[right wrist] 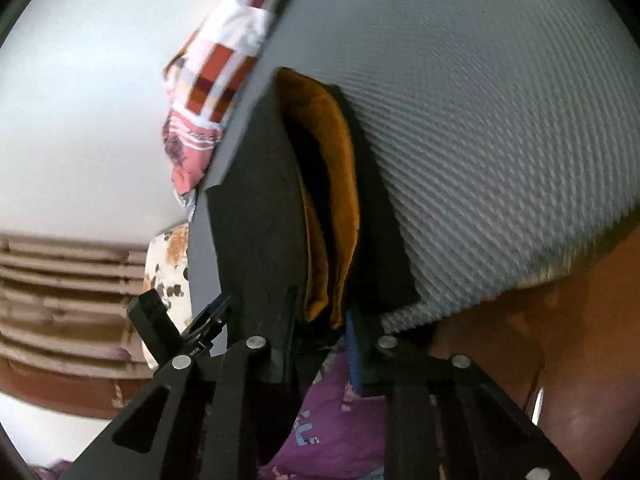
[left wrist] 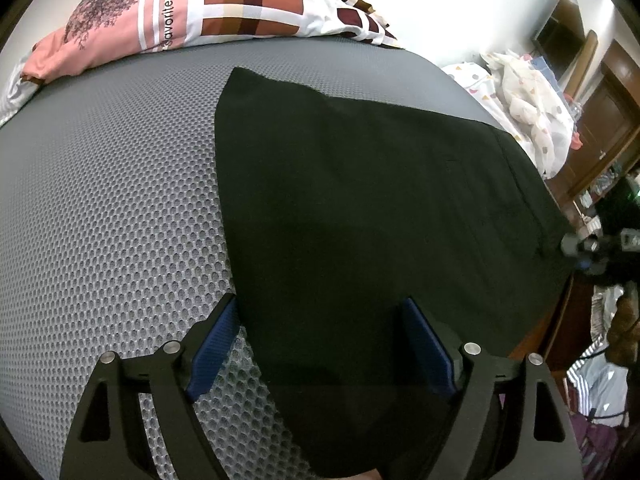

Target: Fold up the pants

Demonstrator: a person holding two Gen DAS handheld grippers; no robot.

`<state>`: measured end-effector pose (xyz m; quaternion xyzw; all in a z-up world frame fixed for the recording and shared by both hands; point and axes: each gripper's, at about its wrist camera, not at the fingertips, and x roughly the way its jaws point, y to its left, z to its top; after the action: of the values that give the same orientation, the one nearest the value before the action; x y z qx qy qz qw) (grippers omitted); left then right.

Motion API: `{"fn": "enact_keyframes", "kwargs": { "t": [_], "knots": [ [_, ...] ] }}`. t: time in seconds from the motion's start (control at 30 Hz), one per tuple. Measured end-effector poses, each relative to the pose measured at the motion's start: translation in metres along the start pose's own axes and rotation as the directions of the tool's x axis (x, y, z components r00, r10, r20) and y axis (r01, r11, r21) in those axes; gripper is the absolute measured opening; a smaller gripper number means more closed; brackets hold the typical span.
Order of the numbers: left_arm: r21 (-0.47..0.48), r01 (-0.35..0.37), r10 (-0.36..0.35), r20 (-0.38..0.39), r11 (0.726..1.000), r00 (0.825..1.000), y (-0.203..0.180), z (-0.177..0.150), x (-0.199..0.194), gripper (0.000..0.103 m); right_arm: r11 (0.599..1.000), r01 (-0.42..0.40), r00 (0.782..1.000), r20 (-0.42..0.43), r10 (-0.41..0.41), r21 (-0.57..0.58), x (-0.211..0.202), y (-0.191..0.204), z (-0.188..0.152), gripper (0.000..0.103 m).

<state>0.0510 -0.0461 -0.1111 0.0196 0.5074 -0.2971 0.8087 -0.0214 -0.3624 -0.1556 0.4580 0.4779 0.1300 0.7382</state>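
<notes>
Left tongs (left wrist: 316, 344): jaws stand wide apart, straddling the near edge of the pants (left wrist: 360, 208) without pressing on them; nothing is gripped. The left pad sits at the cloth's 9 o'clock border, over the bed (left wrist: 112, 200).

Right tongs (right wrist: 320, 332): jaws nearly closed, pinching the hem of the black cloth, whose orange lining (right wrist: 336, 184) gapes open just beyond the tips. The view is blurred, so the exact number of layers caught cannot be told.

The pants lie flat on the grey mesh bed, running from the left tongs toward 12 o'clock, with the quilt (left wrist: 224, 12) piled well beyond them.

Handling, as judged: the fabric is soft, limp and light; it will sag and slide layer over layer when lifted. Take hold at the corners or hem, catching all layers together, and keep the edge taut between both tongs during the fold.
</notes>
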Motion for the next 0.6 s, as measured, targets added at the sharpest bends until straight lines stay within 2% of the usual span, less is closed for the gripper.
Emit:
{"fn": "enact_keyframes", "kwargs": {
  "t": [0.1,0.17,0.23,0.27,0.37,0.43,0.5,0.6],
  "knots": [
    [-0.018,0.005,-0.004,0.006,1.000,1.000,0.003,0.001,-0.001,0.083,0.996,-0.033,0.999,0.023,0.035,-0.079,-0.003,0.024,0.013,0.018],
    [-0.031,0.008,-0.008,0.012,0.999,1.000,0.004,0.002,-0.003,0.083,0.988,-0.085,0.994,0.051,0.092,-0.130,-0.009,0.039,0.021,0.018],
    [-0.037,-0.004,0.004,0.008,0.999,1.000,0.006,0.001,-0.002,0.084,0.980,-0.111,0.988,0.090,0.126,-0.163,-0.017,0.041,0.024,0.018],
    [-0.024,-0.014,0.014,0.013,1.000,1.000,0.005,0.000,-0.002,0.084,0.983,-0.099,0.988,0.099,0.115,-0.153,-0.016,0.033,0.023,0.018],
    [0.003,-0.026,0.026,0.017,1.000,1.000,0.001,-0.001,-0.001,0.085,0.998,-0.061,0.997,0.046,0.060,0.014,0.005,-0.029,0.016,0.017],
    [0.003,-0.027,0.027,0.013,1.000,1.000,0.001,0.000,0.000,0.085,0.988,-0.127,0.991,0.048,0.124,0.082,0.007,-0.046,0.012,0.017],
    [-0.001,-0.024,0.024,0.008,1.000,1.000,0.002,0.001,0.000,0.085,0.992,-0.116,0.992,0.047,0.114,0.044,0.006,-0.036,0.013,0.017],
    [-0.013,-0.032,0.032,0.021,0.999,0.999,0.006,0.005,-0.002,0.085,0.990,-0.140,0.989,0.043,0.139,0.017,0.000,-0.022,0.016,0.017]
  ]
}}
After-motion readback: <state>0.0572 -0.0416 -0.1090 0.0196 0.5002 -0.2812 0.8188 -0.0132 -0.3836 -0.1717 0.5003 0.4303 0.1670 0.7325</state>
